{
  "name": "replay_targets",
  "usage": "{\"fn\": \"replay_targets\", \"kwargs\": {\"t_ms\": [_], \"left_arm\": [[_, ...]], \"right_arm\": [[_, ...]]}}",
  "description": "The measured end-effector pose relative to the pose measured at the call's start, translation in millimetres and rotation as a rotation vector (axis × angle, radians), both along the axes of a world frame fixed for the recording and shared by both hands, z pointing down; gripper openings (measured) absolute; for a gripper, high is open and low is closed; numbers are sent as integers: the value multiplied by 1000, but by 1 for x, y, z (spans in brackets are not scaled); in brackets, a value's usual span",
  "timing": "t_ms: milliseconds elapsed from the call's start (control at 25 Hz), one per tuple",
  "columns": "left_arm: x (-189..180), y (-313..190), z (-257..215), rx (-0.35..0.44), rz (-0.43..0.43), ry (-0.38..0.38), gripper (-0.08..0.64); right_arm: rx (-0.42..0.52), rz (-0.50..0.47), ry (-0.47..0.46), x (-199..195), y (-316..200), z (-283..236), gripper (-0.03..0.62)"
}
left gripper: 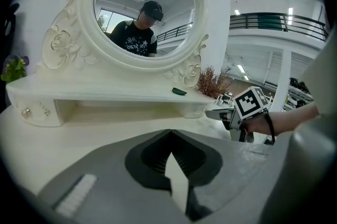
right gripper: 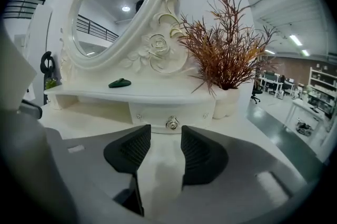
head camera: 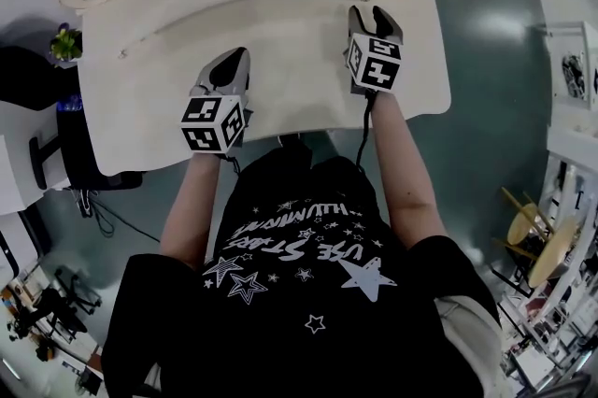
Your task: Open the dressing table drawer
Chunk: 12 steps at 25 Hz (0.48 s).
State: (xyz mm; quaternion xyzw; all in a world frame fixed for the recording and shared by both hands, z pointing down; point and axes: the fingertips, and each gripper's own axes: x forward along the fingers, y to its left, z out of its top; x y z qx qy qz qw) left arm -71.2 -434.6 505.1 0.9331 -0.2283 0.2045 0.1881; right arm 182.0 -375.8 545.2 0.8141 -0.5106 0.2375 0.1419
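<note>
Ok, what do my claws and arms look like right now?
The left claw and right claw are grey with dark ribbed pads; each carries a white cube with black square markers. A black cable hangs from the right one. Short black sleeves, T-shirt printed with white stars.

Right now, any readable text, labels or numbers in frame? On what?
"USE STAR…": shirt, print upside down in the head view, ending unclear.
Line above it on the shirt: too blurred to read.
Left cube, right cube: square black-and-white markers only, no letters or numbers.
Table, mirror, drawer: no text.
</note>
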Motion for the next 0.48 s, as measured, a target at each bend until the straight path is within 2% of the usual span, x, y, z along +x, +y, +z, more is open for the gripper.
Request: {"fn": "replay_targets", "kwargs": {"t_ms": [240,480], "left_arm": [[0,2,4,-6,12,-7,0],[0,2,2,-3,12,-3,0]], "right_arm": [[-17,10,16,11,-14,7,206],[-41,14,26,19,-19,12,172]]}}
